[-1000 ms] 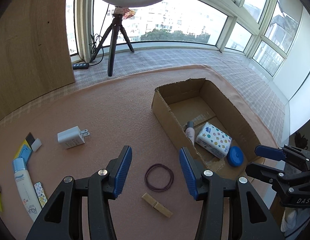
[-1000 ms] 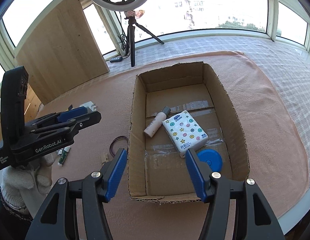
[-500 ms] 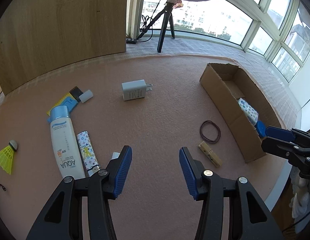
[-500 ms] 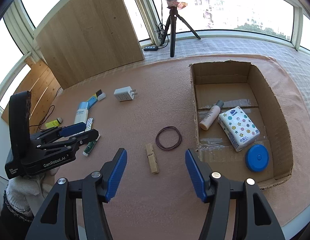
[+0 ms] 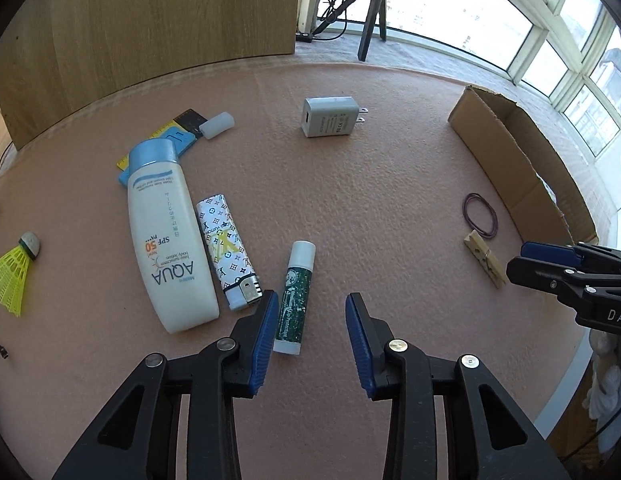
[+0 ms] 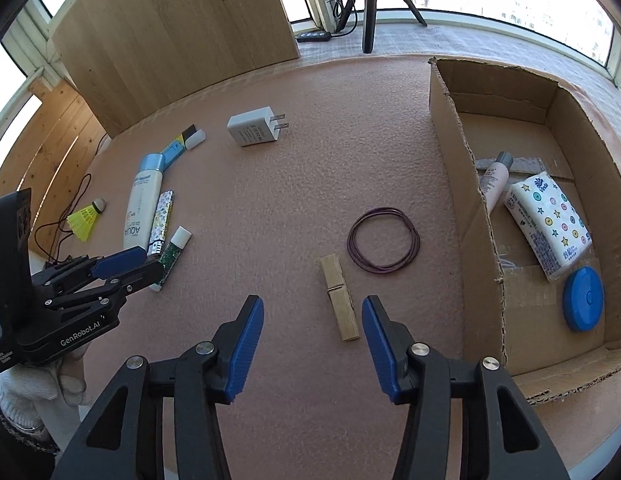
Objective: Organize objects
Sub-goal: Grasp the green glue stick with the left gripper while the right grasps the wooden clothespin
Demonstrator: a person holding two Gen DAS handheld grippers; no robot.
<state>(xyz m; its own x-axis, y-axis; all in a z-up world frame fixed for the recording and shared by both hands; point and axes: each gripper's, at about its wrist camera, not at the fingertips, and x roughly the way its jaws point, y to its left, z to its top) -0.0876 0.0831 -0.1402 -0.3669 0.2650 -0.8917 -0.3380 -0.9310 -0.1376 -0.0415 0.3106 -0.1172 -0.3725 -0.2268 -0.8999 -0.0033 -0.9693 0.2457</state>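
One pink mat (image 6: 310, 168), possibly felt, window-side.

Noting a wooden panel (image 5: 150, 20) standing upright across the upper left of the frame, its base meeting the pink mat (image 5: 390, 180). Recording a black tripod (image 6: 368, 8) standing at top centre, just right of the panel, on a checked cloth (image 6: 490, 44) beyond the mat's far edge. Observing a black power strip (image 6: 314, 36) lying beside the tripod's foot, with cables trailing upward. Logging bright windows (image 5: 570, 40) curving along the upper right.
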